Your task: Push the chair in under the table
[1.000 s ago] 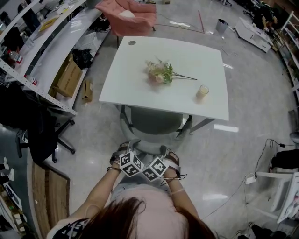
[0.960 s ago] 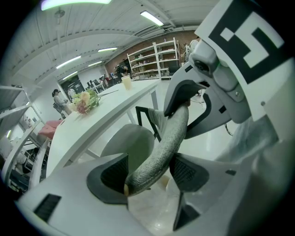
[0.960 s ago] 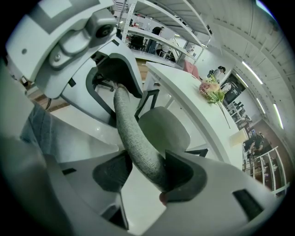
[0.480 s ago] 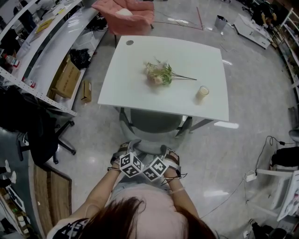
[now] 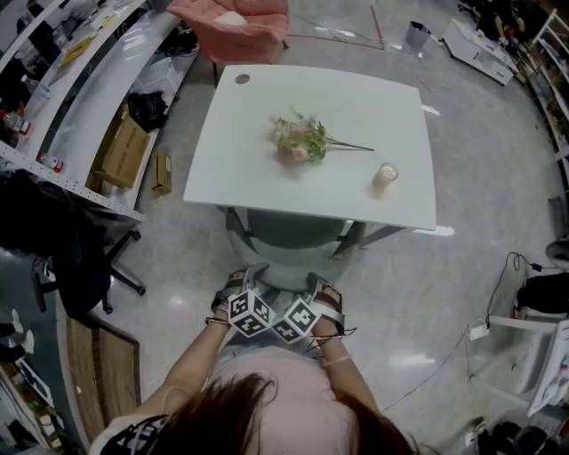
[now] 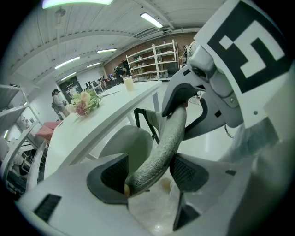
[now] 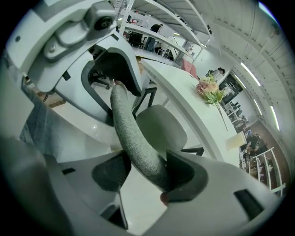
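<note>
A grey chair (image 5: 289,233) stands with its seat tucked partly under the white table (image 5: 249,169). Its curved fabric backrest rim (image 5: 283,277) faces me. My left gripper (image 5: 234,286) is shut on the rim's left part, and the rim (image 6: 161,147) runs slantwise between its pads (image 6: 113,173). My right gripper (image 5: 327,293) holds the rim's right part. That part of the rim (image 7: 131,138) lies between both pads (image 7: 182,173) while the jaws are opening. Both grippers (image 6: 145,173) (image 7: 145,174) point steeply down.
A flower bunch (image 5: 300,140) and a small cup (image 5: 386,175) lie on the table. A pink chair (image 5: 236,27) stands beyond its far edge. Shelving (image 5: 80,98), a cardboard box (image 5: 120,151) and a black office chair (image 5: 67,253) line the left. Cables (image 5: 498,311) trail on the right floor.
Both hands and the chair keep their places. Only the head view has drifted slightly.
</note>
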A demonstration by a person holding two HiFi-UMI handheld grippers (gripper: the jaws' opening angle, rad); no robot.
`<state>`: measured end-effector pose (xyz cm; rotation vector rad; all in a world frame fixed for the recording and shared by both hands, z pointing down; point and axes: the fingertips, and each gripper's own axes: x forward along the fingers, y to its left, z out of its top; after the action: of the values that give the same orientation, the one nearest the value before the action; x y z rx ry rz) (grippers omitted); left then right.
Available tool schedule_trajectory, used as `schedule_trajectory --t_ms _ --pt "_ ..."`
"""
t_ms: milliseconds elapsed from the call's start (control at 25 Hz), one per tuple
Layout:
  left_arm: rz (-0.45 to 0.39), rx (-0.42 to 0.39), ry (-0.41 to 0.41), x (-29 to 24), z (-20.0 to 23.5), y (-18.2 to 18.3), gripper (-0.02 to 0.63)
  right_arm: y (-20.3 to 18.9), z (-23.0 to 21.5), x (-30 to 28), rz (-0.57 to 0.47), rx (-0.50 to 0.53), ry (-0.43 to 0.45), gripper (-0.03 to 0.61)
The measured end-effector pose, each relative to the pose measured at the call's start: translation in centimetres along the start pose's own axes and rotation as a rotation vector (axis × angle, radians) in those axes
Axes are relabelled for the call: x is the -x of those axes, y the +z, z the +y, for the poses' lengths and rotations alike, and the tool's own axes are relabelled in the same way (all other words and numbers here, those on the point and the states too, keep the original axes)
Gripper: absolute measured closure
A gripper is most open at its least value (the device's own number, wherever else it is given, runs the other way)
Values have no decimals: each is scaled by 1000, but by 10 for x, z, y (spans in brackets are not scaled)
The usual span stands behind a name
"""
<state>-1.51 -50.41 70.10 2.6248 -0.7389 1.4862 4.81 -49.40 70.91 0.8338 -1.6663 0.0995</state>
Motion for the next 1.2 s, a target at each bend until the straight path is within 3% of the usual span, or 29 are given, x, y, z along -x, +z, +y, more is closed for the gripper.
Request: schedule_trajectory --t_ms 1200 --pt "-8 16 -14 -16 34 10 333 18 -30 -22 17 6 -3 337"
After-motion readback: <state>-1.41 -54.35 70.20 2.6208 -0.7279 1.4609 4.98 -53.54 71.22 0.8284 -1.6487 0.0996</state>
